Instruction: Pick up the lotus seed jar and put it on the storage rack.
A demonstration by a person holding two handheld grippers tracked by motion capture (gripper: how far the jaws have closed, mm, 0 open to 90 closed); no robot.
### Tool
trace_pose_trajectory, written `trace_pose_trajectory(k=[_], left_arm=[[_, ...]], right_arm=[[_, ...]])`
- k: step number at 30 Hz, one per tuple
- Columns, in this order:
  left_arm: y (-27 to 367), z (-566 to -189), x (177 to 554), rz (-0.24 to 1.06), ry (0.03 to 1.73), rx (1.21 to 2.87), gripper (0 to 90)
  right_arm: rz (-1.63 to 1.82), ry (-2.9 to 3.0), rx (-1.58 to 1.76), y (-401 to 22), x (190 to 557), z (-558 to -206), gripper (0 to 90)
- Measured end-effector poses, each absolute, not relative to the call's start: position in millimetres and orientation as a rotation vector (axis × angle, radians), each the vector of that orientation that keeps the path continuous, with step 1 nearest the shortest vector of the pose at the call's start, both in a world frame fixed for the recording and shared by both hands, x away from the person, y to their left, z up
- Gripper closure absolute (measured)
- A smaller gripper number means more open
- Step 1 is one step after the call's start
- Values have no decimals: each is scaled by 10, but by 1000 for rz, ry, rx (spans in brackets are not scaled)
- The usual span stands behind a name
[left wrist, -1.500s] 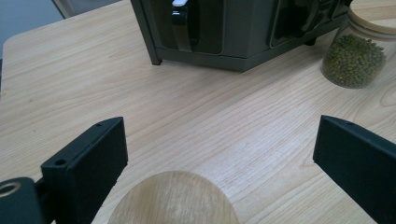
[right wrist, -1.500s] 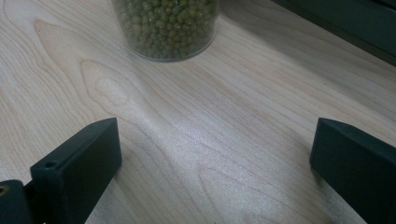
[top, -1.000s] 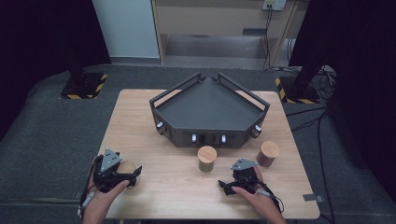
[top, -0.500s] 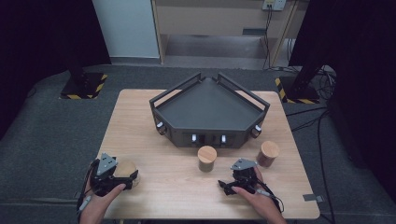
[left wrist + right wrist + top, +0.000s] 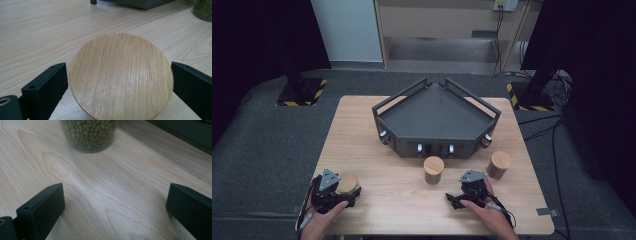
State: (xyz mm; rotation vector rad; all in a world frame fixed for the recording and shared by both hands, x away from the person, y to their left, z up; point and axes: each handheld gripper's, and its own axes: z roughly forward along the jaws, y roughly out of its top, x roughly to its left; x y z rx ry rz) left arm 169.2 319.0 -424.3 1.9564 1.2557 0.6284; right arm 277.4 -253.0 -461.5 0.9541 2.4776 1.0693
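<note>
A jar with a round bamboo lid (image 5: 122,77) stands near the table's front left corner (image 5: 348,181). My left gripper (image 5: 344,194) is open, its two black jaws on either side of that lid (image 5: 120,75), close to its rim. My right gripper (image 5: 456,196) rests open at the front right, with bare wood between its jaws (image 5: 115,202). A glass jar of green beans (image 5: 88,133) with a wooden lid (image 5: 433,165) stands just ahead of it. Another wooden-lidded jar (image 5: 499,163) stands to the right.
A dark grey angular tray (image 5: 437,120) with raised walls takes up the middle and back of the wooden table (image 5: 362,125); its front edge shows in both gripper views (image 5: 135,2) (image 5: 185,132). Grey floor surrounds the table.
My left gripper has drawn back slightly toward the front left, so the bamboo lid now shows between its jaws. The right gripper and the other jars have not moved.
</note>
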Motion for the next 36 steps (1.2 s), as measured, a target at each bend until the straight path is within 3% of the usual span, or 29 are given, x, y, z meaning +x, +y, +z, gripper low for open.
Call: trace_pose_trajectory(k=[16, 23, 27, 36], left_arm=[[3224, -4422, 1691, 611, 1269, 1950, 57], [3239, -4490, 1694, 606, 1261, 1945, 133], [3257, -4519, 1692, 598, 1259, 1934, 236], [3219, -4442, 1655, 615, 1262, 1935, 241]], right_arm=[[1069, 2478, 954, -2530, 2774, -4615, 23], [1069, 2478, 954, -2530, 2773, -4615, 23], [1069, 2478, 954, -2530, 2773, -4615, 23], [1069, 2478, 955, -2530, 2773, -4615, 23]])
